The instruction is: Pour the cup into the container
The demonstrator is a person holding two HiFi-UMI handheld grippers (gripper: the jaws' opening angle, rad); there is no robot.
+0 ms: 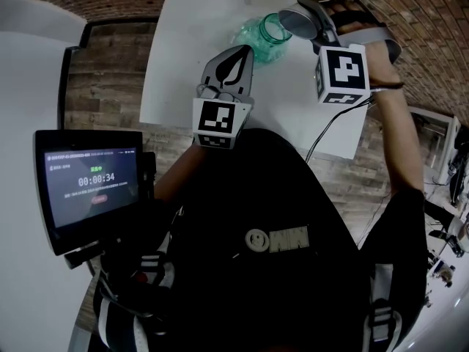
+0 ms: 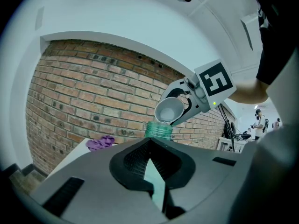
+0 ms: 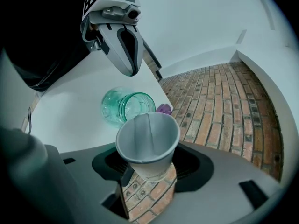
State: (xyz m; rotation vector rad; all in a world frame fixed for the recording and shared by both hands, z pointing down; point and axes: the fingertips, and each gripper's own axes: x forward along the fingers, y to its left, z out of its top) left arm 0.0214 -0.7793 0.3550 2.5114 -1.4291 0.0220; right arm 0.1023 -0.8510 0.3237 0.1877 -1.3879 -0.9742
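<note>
The right tongs [image 3: 149, 171] are closed on the lower body of a grey paper cup [image 1: 292, 22], tipped over so its mouth hangs just at the rim of a teal ribbed glass jar [image 1: 262, 42], at about 2 o'clock from it in the head view. The jar stands on the white table [image 1: 183, 64], with the left tongs [image 1: 242, 53] at its 7 o'clock. Their tips are together and grip nothing, and whether they touch the glass I cannot tell. The cup's inside looks bare in both gripper views, and nothing shows falling from it. So the pour seems at or near its end. What probably remains is righting the cup and setting it down.
</note>
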